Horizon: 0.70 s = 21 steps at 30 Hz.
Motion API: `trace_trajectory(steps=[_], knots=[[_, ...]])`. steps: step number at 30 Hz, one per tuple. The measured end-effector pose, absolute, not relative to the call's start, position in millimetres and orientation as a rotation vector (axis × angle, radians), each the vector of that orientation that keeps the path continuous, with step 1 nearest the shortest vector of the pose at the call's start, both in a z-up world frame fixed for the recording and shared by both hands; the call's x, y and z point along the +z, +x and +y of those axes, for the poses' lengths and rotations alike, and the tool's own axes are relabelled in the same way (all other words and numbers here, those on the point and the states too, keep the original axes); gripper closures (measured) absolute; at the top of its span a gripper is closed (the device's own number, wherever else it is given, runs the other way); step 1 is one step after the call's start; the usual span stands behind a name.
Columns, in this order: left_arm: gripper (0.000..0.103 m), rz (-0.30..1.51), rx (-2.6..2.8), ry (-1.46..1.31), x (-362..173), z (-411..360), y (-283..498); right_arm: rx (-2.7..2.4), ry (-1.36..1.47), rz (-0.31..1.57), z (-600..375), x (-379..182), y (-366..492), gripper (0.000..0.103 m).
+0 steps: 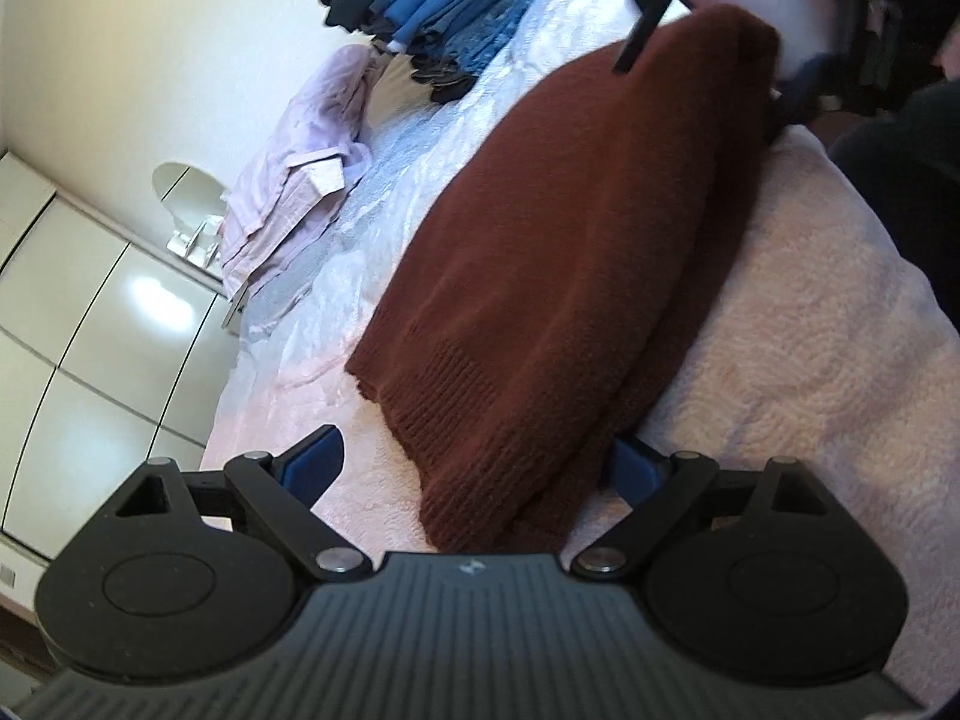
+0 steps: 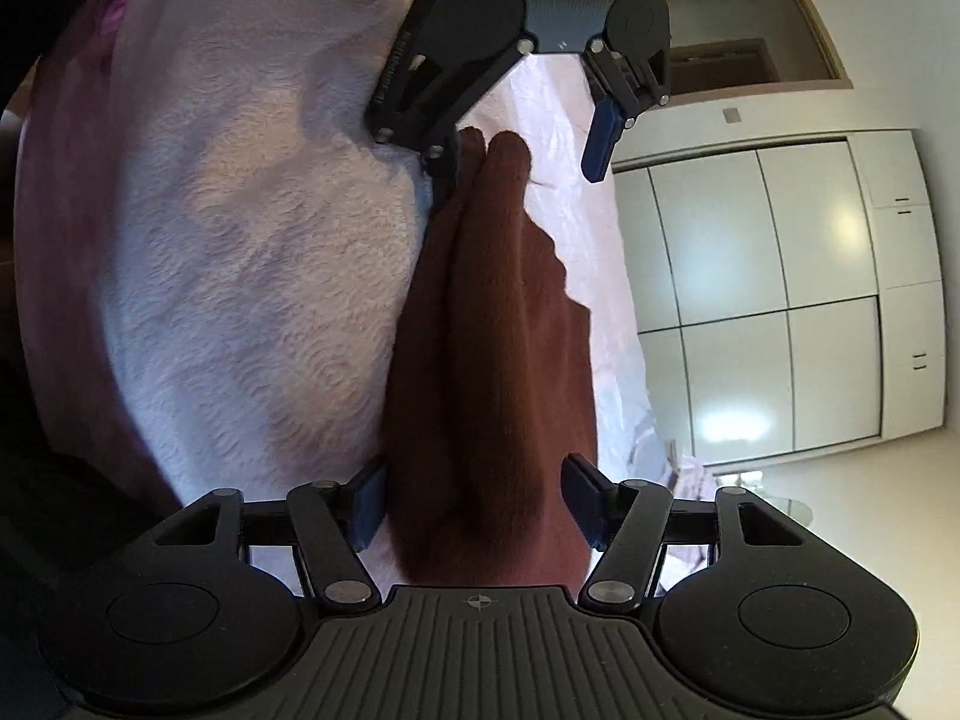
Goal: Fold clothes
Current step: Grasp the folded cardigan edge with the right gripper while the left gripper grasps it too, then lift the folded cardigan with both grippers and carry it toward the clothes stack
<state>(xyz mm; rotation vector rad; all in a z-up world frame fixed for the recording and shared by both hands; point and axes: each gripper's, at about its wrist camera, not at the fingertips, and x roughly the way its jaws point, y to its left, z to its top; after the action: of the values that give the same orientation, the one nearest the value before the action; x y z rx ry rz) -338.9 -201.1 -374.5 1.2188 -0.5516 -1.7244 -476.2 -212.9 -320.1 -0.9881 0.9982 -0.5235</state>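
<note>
A folded brown knit sweater (image 1: 558, 252) lies lengthwise on the bed between my two grippers. Its ribbed hem reaches in between the wide-apart blue pads of my left gripper (image 1: 474, 468), which is open; the right pad sits beside the sweater's edge. At the far end, blurred, my right gripper (image 1: 714, 66) straddles the sweater. In the right wrist view the sweater (image 2: 492, 360) fills the gap of my right gripper (image 2: 474, 504), and both pads lie against its sides. My left gripper (image 2: 522, 171) stands open around the far end there.
A stack of folded blue and dark clothes (image 1: 432, 6) and a crumpled pale pink shirt (image 1: 300, 180) lie further along the bed. The bed has a textured pink cover (image 1: 810, 360). White wardrobe doors (image 2: 780, 300) stand beside it. A person's dark clothing (image 1: 900, 180) is at the right.
</note>
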Motion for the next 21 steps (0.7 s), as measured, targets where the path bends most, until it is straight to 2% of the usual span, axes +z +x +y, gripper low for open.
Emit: trace_trajectory(steps=[1,6,8,9,10,13,16,21], knots=[[0.012,-0.578,-1.719,1.232,-376.6,-198.6,-340.9,-0.517,-0.960,0.997,-218.1,-316.3,-473.6,0.069],[0.012,-0.719,-1.687,1.298,-386.7,-197.9,-354.6,-0.547,-0.781,0.911,-238.4,-259.9,-479.8,0.072],[0.017,-0.768,-1.674,1.339,-389.8,-204.1,-360.4,-0.564,-0.723,0.878,-247.1,-241.6,-485.0,0.072],[0.030,-0.781,-1.668,1.362,-390.4,-208.3,-362.7,-0.571,-0.697,0.865,-251.4,-233.9,-487.2,0.072],[0.049,-0.787,-1.661,1.386,-390.5,-213.5,-364.8,-0.573,-0.680,0.863,-255.7,-230.2,-488.3,0.072],[0.070,-0.746,-1.673,1.431,-384.7,-227.6,-368.0,-0.572,-0.650,0.872,-260.2,-227.3,-494.9,0.072],[0.079,-0.703,-1.701,1.461,-377.2,-232.9,-370.1,-0.563,-0.649,0.899,-258.3,-229.9,-498.1,0.071],[0.081,-0.662,-1.714,1.504,-372.3,-235.9,-372.6,-0.572,-0.660,0.942,-254.2,-243.0,-492.3,0.068]])
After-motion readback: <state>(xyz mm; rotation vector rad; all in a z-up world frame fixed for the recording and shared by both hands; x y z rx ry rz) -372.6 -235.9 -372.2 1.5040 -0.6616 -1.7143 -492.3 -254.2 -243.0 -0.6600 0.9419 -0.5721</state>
